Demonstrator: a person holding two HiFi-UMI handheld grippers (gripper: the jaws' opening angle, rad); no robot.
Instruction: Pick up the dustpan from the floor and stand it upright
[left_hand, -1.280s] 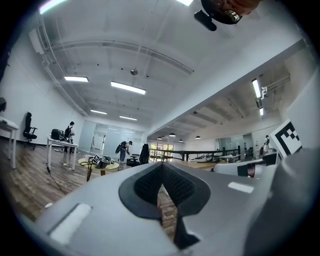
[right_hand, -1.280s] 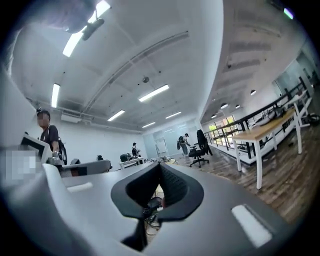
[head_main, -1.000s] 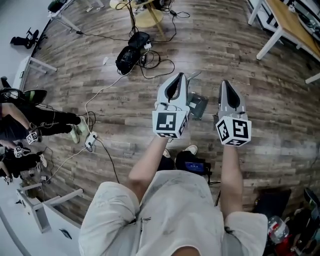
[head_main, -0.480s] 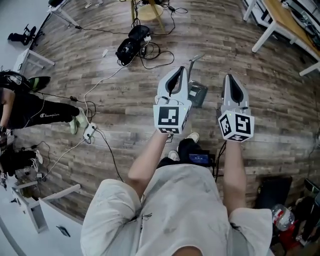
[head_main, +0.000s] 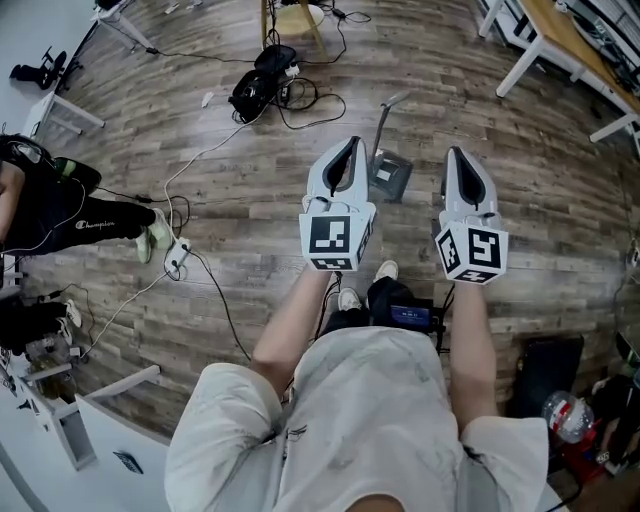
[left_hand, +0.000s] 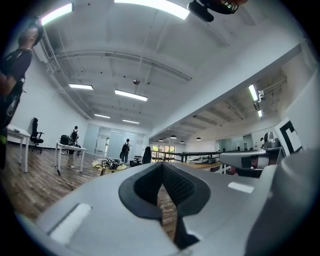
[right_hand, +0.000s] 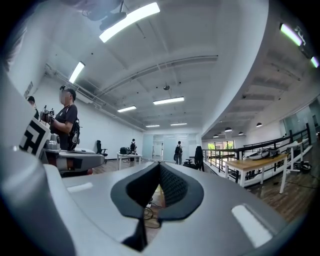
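1. We stand over a wood-plank floor (head_main: 520, 200), with a white-legged table (head_main: 560, 50) at the upper right.
2. Our left gripper (head_main: 345, 152) points level, its jaws pressed together on nothing.
3. Our right gripper (head_main: 458, 160), beside it, is likewise clenched and empty.
4. The grey dustpan (head_main: 390, 178) lies on the floor ahead, seen between the two grippers and touched by neither, its handle pointing away from us.
5. A white power strip (head_main: 178, 262) lies at the left.

Bare floor (head_main: 545, 165) around dustpan (head_main: 391, 175), cable tangle (head_main: 268, 88) far left, table legs (head_main: 520, 62) right
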